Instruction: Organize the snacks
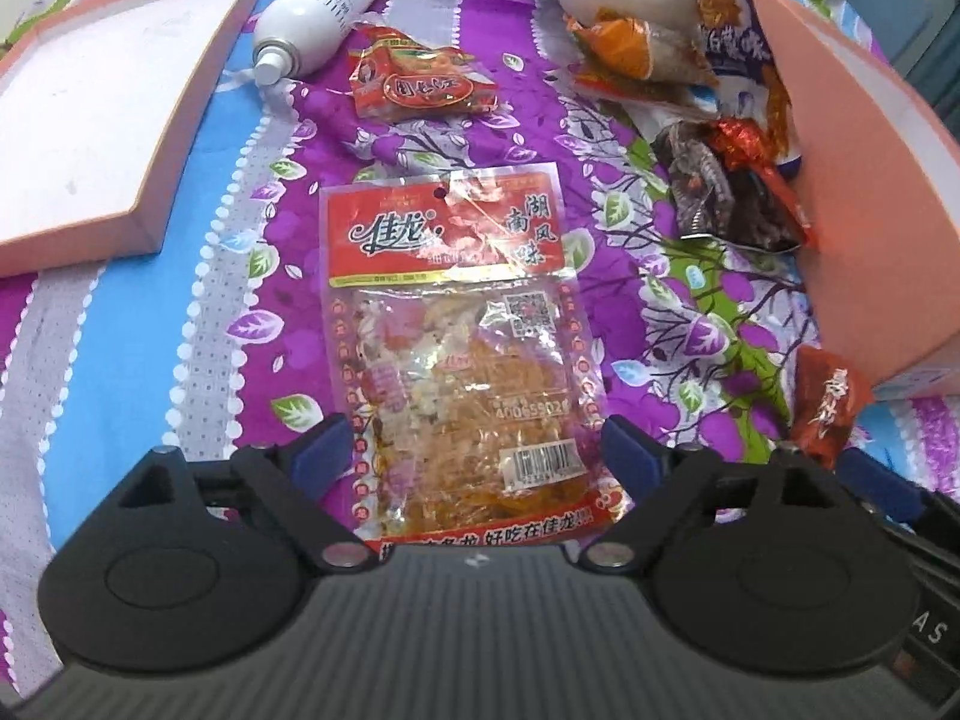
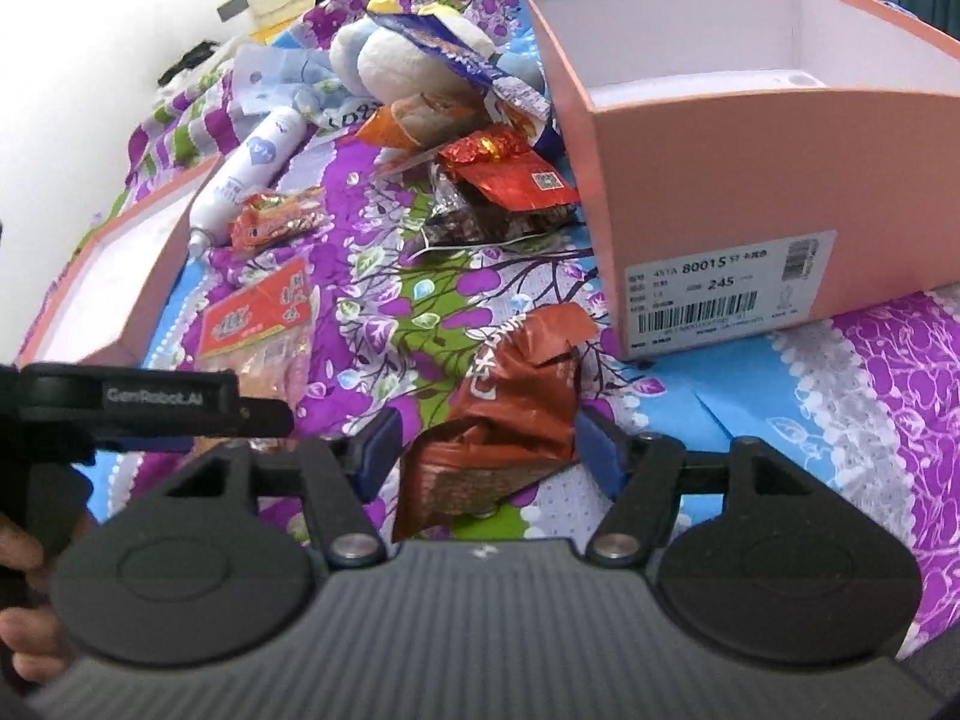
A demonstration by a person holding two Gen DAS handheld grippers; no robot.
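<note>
So on the left side, a flat clear plastic snack packet with a red printed header [image 1: 459, 348] is lying on the purple floral bedsheet [image 1: 288, 312], and it's straddled by the left gripper [image 1: 474, 438]. The jaws are spread wide, one blue pad either side of the packet's lower half, with no pad seen pressing on it. The packet's long axis runs straight away from the gripper, so it would be pinched across its short width, which looks like the easy way to take it.

Over on the right, a crumpled red-brown foil snack bag [image 2: 510, 408] is sat between the fingers of the right gripper [image 2: 486, 450]. Those jaws are parted too, a bit of gap showing each side, so nothing's judged to be held yet. The bag's length points up toward the open pink cardboard shoebox [image 2: 720, 192], which is just beyond it. That box is nearer the right gripper, so its bag probably has the shorter trip.
</note>
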